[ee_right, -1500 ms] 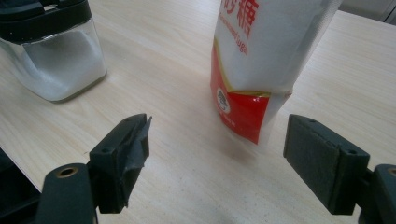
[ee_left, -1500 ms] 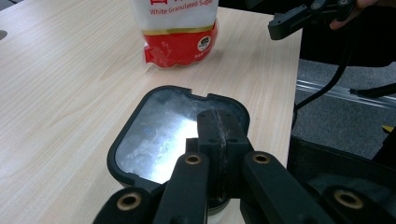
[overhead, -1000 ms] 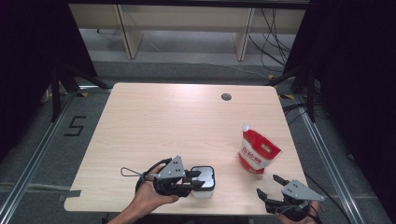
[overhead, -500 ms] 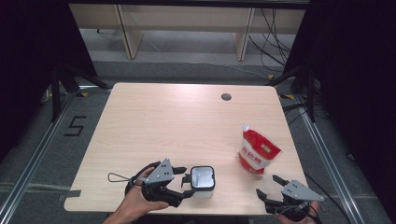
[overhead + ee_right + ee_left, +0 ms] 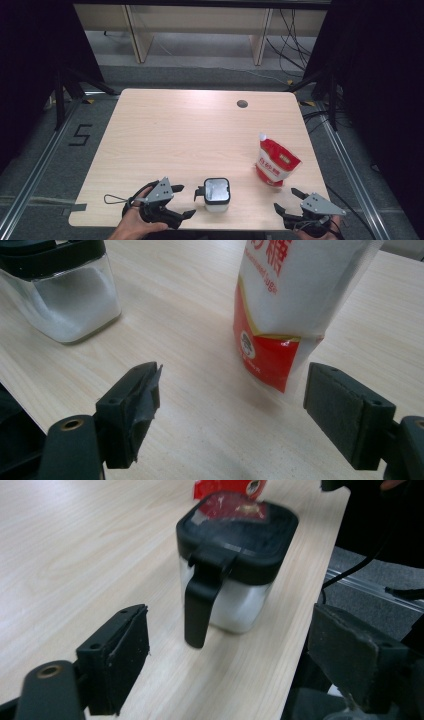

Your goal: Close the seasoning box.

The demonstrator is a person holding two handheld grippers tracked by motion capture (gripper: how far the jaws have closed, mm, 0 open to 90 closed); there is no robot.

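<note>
Jar's (image 5: 217,194) free now: left gripper (image 5: 184,201) has let go and backed off, jaws wide, handle facing it. It sits near the surface's (image 5: 200,135) front edge. Right gripper (image 5: 289,199) hangs open just short of the sugar pouch (image 5: 276,164), probably next.

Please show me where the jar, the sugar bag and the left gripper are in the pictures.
jar (image 5: 217,190), high view, on its black lid.
sugar bag (image 5: 276,163), high view, on its red front with the label.
left gripper (image 5: 186,201), high view, midway between its open jaws, beside the jar's handle.
</note>
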